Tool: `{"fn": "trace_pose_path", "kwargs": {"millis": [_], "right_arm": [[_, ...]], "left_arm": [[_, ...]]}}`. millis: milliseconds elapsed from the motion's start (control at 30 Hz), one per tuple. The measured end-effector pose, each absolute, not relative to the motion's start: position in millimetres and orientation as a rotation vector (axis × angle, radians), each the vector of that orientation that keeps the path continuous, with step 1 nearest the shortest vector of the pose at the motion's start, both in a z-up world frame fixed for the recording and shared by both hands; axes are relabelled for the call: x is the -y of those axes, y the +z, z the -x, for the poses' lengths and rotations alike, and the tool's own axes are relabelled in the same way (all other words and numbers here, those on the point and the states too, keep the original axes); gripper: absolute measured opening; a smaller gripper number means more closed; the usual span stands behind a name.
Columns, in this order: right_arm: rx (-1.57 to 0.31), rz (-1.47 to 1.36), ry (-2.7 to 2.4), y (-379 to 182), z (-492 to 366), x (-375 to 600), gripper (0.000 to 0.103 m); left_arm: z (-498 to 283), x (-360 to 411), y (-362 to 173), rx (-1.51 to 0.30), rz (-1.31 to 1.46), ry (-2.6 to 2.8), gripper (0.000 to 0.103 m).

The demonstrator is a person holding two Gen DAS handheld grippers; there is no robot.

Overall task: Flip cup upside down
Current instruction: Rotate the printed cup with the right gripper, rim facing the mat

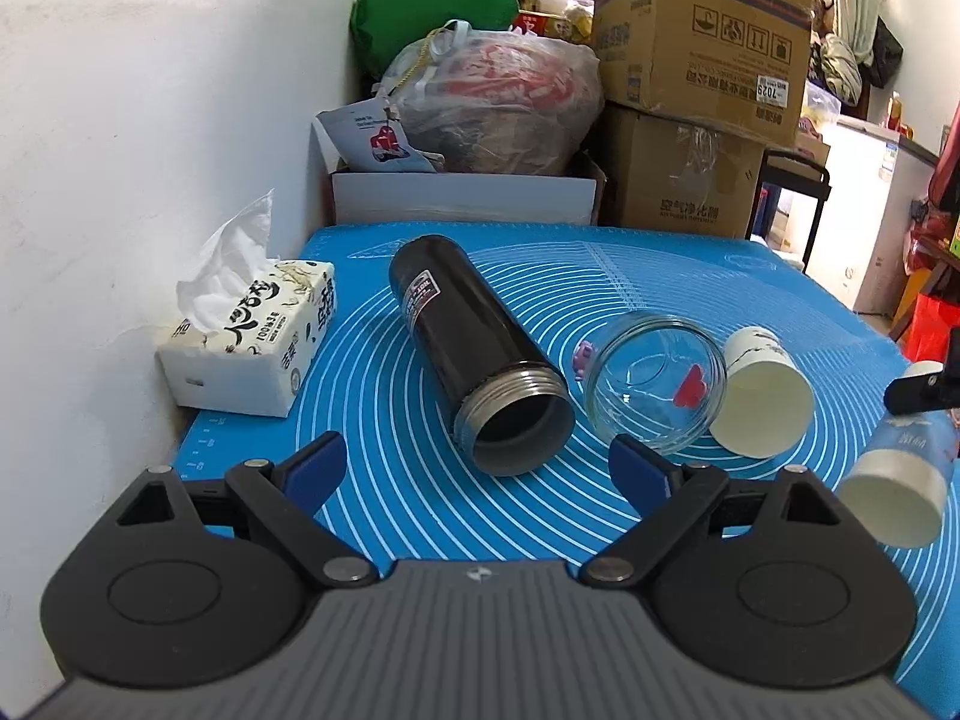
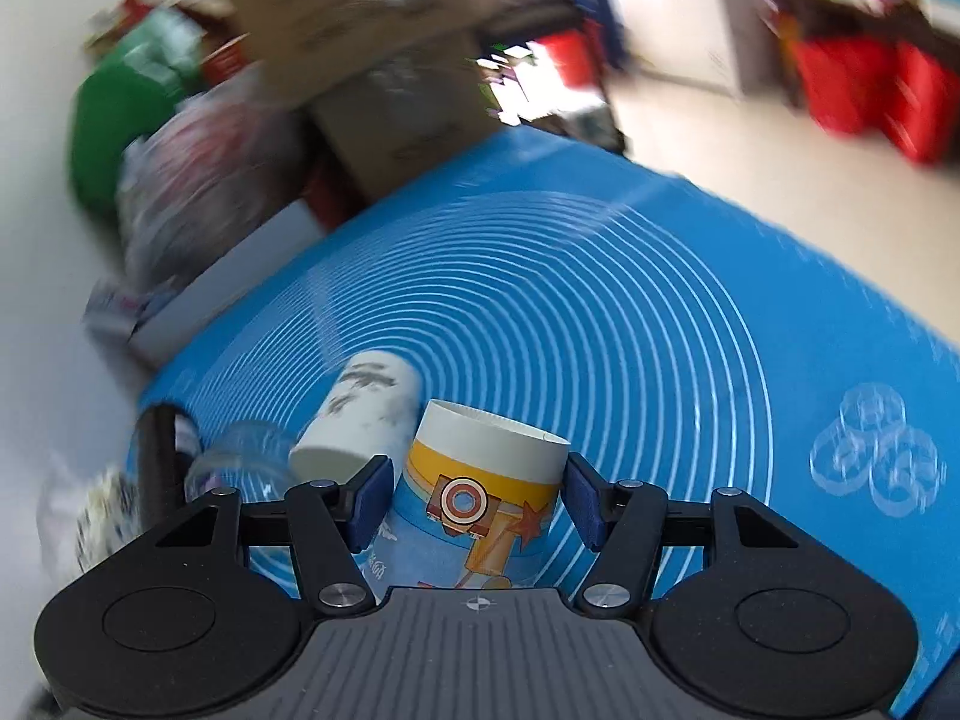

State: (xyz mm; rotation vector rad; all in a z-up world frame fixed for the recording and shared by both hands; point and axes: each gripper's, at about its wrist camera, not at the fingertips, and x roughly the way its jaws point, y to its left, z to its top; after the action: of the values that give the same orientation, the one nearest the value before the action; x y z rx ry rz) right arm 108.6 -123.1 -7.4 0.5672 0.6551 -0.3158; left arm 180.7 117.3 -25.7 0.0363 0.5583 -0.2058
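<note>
My right gripper [image 2: 477, 495] is shut on a blue and yellow printed paper cup [image 2: 480, 492], held tilted above the blue mat [image 2: 600, 312] with its white base pointing away from the camera. The same cup [image 1: 900, 480] shows at the right edge of the left wrist view, off the mat. My left gripper [image 1: 477, 468] is open and empty, hovering just in front of a black thermos [image 1: 474, 354] lying on its side with its mouth toward me. A clear glass jar [image 1: 654, 384] and a white paper cup [image 1: 762, 399] lie on their sides to its right.
A tissue pack [image 1: 252, 342] sits at the mat's left edge by the white wall. Cardboard boxes [image 1: 702, 60], a plastic bag [image 1: 498, 102] and a white box [image 1: 462, 198] crowd the far edge. The right wrist view is motion-blurred.
</note>
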Motion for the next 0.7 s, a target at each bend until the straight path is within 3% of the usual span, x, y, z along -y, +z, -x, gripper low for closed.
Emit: {"fn": "trace_pose_path", "kwargs": {"millis": [333, 700], "right_arm": [[-0.429, -0.018, -0.236, 4, -90, 92, 0.059], [-0.365, 0.13, -0.243, -31, -85, 89, 0.059]], "left_arm": [[-165, -112, -27, -0.543, 0.013, -0.195, 0.094], [-151, -96, -29, -0.545, 0.041, -0.218, 0.094]]}}
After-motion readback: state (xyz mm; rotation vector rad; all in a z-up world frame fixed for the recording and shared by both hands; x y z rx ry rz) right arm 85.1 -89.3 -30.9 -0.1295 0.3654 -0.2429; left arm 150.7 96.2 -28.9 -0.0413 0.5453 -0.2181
